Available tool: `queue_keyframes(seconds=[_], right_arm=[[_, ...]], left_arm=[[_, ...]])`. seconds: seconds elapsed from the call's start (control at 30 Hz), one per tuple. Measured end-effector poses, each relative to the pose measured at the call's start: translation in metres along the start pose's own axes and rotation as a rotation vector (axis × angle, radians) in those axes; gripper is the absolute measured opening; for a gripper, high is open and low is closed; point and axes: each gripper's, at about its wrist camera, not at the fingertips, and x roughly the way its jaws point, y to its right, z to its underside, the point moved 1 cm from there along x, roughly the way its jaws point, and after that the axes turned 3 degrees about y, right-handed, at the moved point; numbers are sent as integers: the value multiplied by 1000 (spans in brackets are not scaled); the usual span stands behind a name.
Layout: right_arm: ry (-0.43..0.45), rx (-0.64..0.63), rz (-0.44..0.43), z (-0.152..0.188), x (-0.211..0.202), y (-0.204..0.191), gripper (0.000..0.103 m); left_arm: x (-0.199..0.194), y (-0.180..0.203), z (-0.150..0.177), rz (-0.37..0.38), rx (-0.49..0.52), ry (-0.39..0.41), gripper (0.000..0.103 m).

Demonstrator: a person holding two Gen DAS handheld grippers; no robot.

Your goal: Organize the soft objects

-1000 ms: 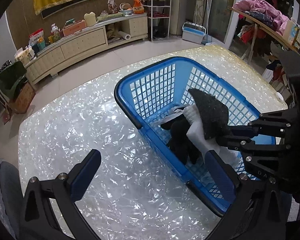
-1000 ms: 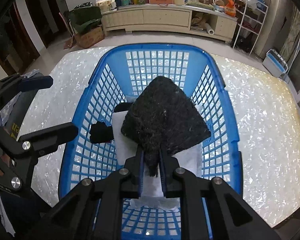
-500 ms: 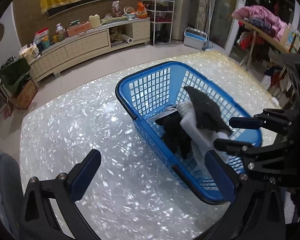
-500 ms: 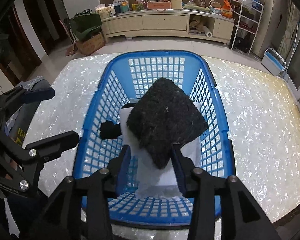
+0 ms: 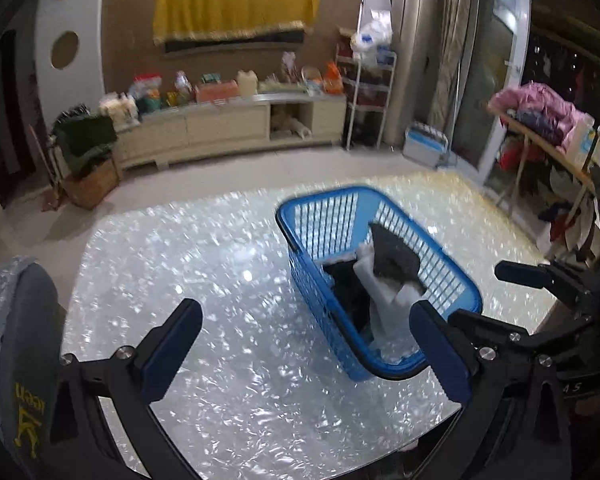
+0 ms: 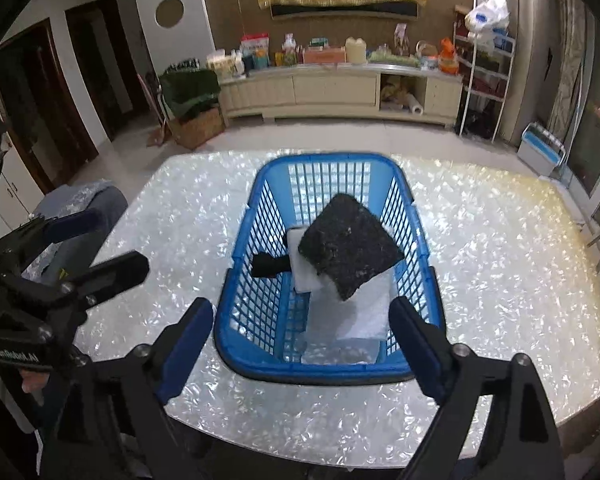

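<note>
A blue plastic basket (image 6: 425, 292) (image 5: 308, 280) stands on the pearly white table (image 6: 500, 272) (image 5: 204, 288). Inside it a dark speckled square pad (image 6: 350, 246) (image 5: 392, 254) lies tilted on white cloths (image 6: 352, 312) (image 5: 380, 300), with a black soft piece (image 6: 270, 266) (image 5: 348, 292) beside them. My right gripper (image 6: 300, 340) hangs above the basket's near end, its jaws opening wide with nothing between them. My left gripper (image 5: 304, 350) is open and empty, over the table left of the basket; it also shows in the right wrist view (image 6: 108, 244).
A grey chair back (image 5: 16, 344) (image 6: 80, 216) stands at the table's left edge. Behind the table run a long cream sideboard (image 6: 340, 88) with clutter, a wire shelf rack (image 6: 484, 80) and a clothes-laden table (image 5: 540, 120) at the right.
My right gripper let go of the dark pad, which now lies in the basket, and its jaws spread wide. Both grippers rose and drew back from the basket.
</note>
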Motion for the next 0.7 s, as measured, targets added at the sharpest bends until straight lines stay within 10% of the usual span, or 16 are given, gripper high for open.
queue_keyframes(seconds=[0.7], right_arm=[[287,11,25,14,-75,-23,103]], left_arm=[[-112,21,16,-125,23,214,103]])
